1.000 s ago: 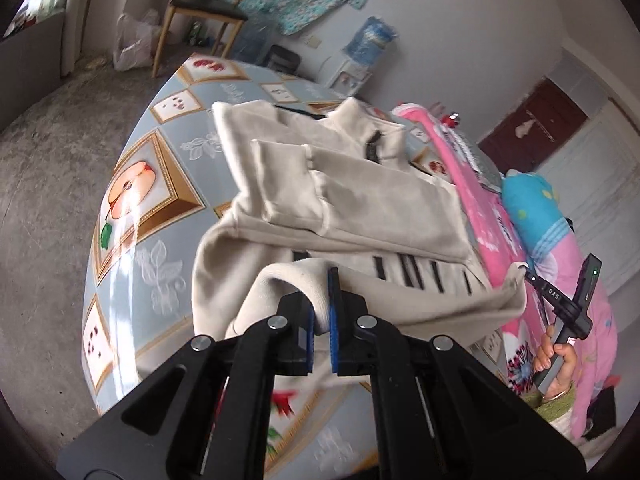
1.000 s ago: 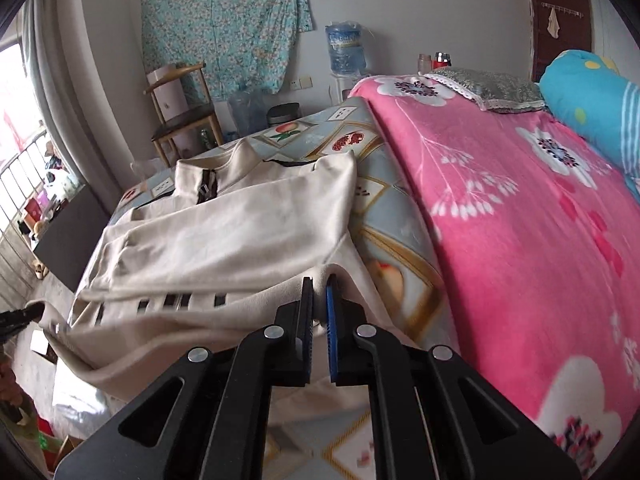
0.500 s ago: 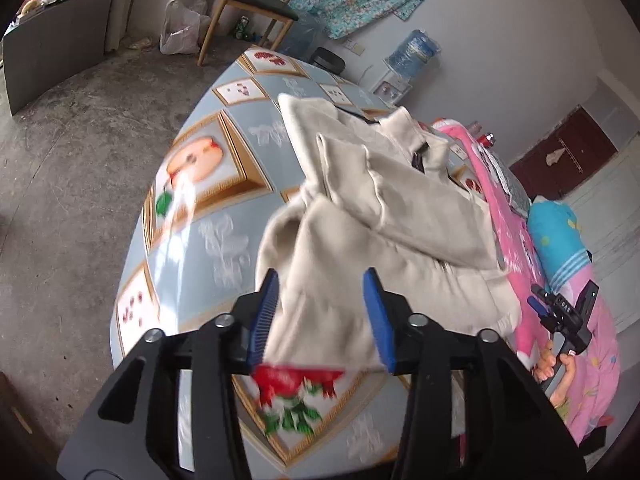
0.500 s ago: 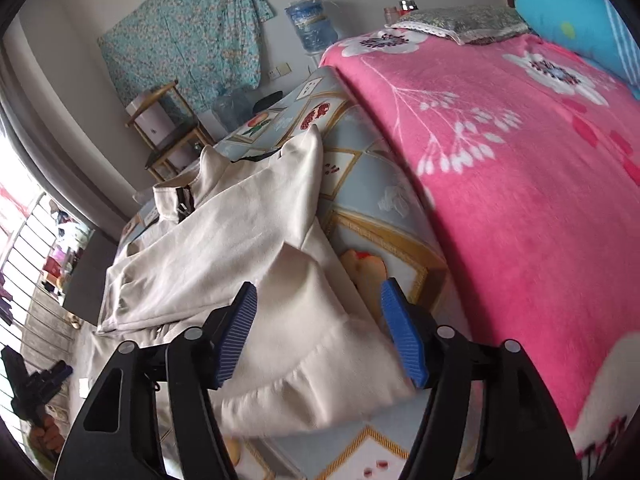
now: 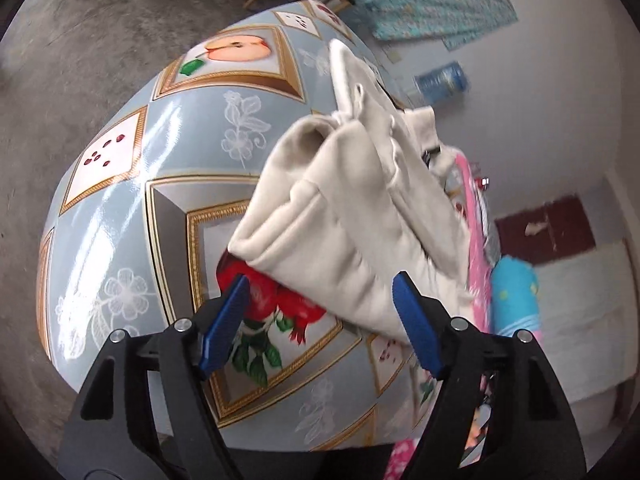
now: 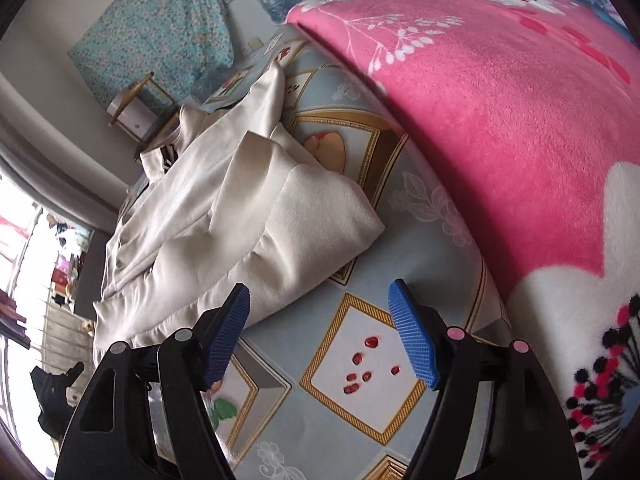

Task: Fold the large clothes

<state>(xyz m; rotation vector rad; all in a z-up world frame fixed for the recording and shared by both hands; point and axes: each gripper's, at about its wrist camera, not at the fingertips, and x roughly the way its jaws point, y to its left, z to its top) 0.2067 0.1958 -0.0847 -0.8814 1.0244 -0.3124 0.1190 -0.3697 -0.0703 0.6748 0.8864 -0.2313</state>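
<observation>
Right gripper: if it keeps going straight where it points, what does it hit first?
Probably the glossy blue patterned table cover, just beside the folded cream garment's hem. The right gripper is open with nothing between its pads; depth is unclear.

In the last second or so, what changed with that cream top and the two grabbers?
Both grippers, left and right, let go of the cream top's hem; left jaws are opening. The hem dropped folded over the top. The pink blanket stayed put.

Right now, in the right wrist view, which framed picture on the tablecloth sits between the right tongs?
The white square of red pomegranate seeds, directly between the open right tongs; the peach panel lies farther off beside the beige jacket.
</observation>
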